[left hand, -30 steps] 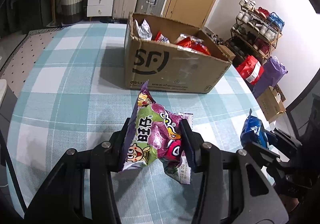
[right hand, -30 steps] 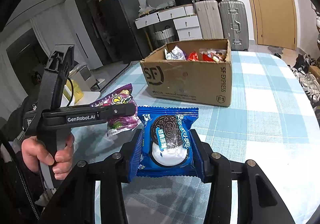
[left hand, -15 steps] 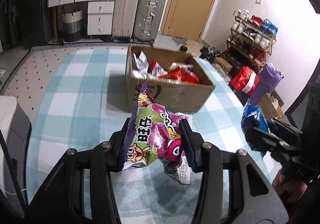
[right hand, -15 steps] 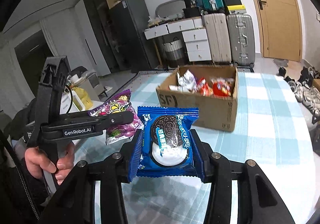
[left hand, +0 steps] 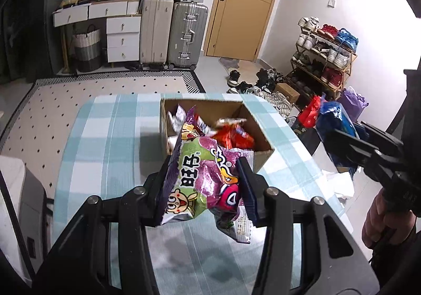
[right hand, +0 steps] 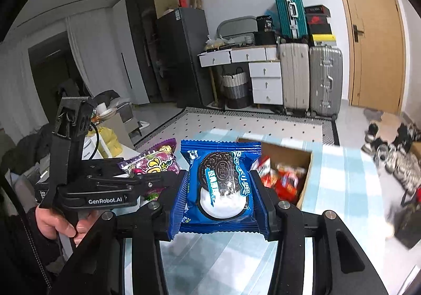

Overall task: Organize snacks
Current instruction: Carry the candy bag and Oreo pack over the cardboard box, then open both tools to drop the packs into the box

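My left gripper (left hand: 204, 184) is shut on a purple and green snack bag (left hand: 208, 176), held high above the checked tablecloth (left hand: 105, 142). My right gripper (right hand: 219, 189) is shut on a blue Oreo packet (right hand: 221, 184), also lifted clear of the table. The open cardboard box (left hand: 260, 131) lies beyond and below both packets, with red and silver snack packets (left hand: 234, 137) inside. In the right wrist view the box (right hand: 306, 171) is blurred, and the left gripper's body (right hand: 105, 189) with the purple bag (right hand: 155, 163) sits at the left. The Oreo packet (left hand: 336, 121) shows at the right of the left wrist view.
A person's hand (right hand: 58, 224) grips the left tool. Past the table's far edge are a patterned rug (left hand: 79, 95), suitcases (left hand: 186, 34), white drawers (left hand: 122, 39), a wooden door (left hand: 247, 5) and a shoe rack (left hand: 326, 55) at the right.
Both grippers have risen with their packets. The box now appears smaller and lower in both views, and more of the room behind shows. Neither grip changed.
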A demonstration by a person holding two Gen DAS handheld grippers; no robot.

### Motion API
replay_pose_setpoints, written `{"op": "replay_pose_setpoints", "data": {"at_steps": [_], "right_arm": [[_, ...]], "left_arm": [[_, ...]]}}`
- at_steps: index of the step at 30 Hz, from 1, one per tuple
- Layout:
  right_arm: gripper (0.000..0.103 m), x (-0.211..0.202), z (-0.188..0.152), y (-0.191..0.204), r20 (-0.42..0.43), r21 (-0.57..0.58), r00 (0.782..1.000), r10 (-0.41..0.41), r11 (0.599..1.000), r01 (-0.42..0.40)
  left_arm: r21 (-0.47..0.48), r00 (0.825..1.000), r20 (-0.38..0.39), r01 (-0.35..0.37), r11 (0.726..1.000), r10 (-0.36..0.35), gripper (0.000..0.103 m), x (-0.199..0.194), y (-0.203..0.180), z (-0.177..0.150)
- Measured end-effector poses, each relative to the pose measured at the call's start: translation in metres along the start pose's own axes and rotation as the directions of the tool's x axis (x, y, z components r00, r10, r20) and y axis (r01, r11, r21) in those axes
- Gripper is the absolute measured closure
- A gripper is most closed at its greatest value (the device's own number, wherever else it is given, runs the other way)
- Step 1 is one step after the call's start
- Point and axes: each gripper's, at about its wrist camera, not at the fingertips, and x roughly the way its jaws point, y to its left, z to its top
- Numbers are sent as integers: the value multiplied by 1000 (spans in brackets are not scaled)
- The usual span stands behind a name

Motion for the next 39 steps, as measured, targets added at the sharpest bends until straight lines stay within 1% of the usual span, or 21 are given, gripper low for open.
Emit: {"op": "replay_pose_setpoints", "data": {"at_steps": [4,10,12,17,20,25,32,36,37,38,39], "right_arm": [[57,8,21,-4,-5,-5,1000,-1,1000,1],[57,30,44,-14,-30,-6,999,-15,1000,15],[57,38,46,-22,-40,6,999,-14,1000,14],[57,64,50,-45,-66,41,997,-27,999,30],[57,77,47,-59,-81,57,996,-30,998,35],[57,106,43,-84,-110,88,994,-19,996,29],[57,138,35,-107,-131,117,991,-7,993,23],[57,156,32,-120,-136,121,991,-11,992,28],[56,159,31,-123,-131,119,991,-9,993,25],[51,161,30,-124,-128,118,992,-14,993,29],[41,163,30,-128,-122,123,992,-20,992,35]], "left_arm": [[5,1000,-3,6,1000,-6,59,5,0,24],[24,1000,-25,2,1000,-2,59,25,-5,56],[32,999,-33,0,999,1,59,37,-7,63],[35,997,-78,-2,999,5,59,80,-8,79],[49,995,-99,-12,999,16,59,106,-7,83],[52,991,-133,6,999,1,59,144,-4,87],[65,985,-169,33,997,-22,59,196,1,89],[52,981,-182,73,996,-62,59,218,8,90],[51,981,-184,75,996,-65,57,224,10,90],[59,982,-185,62,996,-50,52,228,11,90],[78,984,-180,33,996,-19,48,232,11,89]]}}
